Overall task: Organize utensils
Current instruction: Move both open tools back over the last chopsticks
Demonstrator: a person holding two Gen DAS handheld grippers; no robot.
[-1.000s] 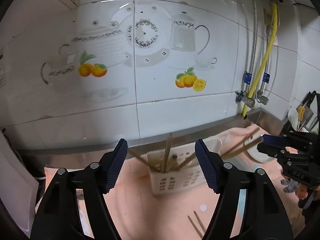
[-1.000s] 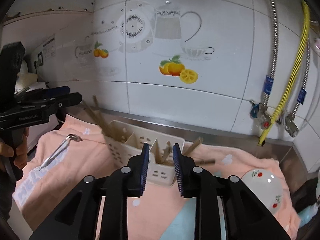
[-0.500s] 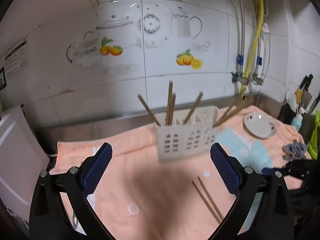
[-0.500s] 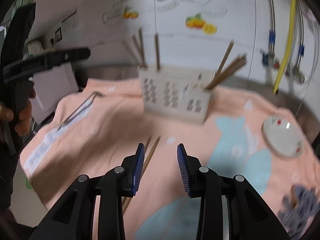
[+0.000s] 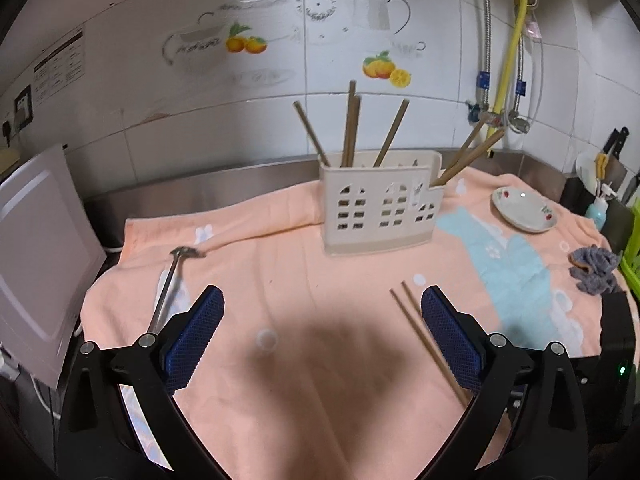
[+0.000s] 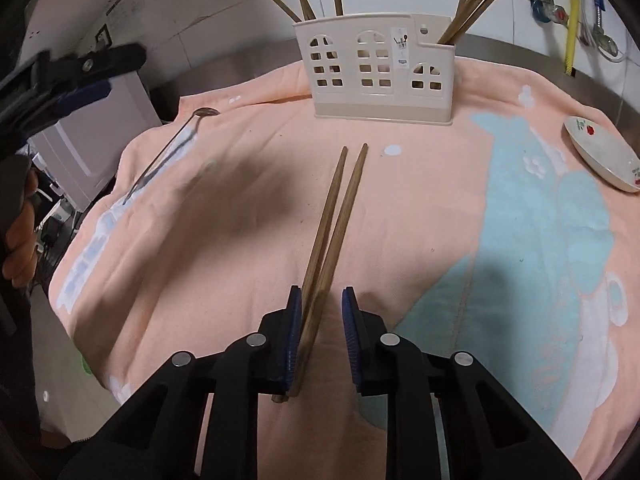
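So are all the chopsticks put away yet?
Not yet. Several chopsticks already stand in the utensil holder. The right gripper is open around the last pair of chopsticks lying on the towel, not yet gripping. A spoon still waits too. The left gripper is open, empty.

chopsticks (image 6: 326, 240) — near ends hidden | left hand-held gripper (image 6: 80, 76) — blurred

Open towel (image 5: 304, 280) is left between the spoon (image 5: 168, 284) at 9 o'clock and the saucer (image 5: 524, 210) at 2 o'clock. The way toward 12 o'clock is blocked by the utensil holder (image 5: 380, 208); loose chopsticks (image 6: 332, 220) are laid in front of it.
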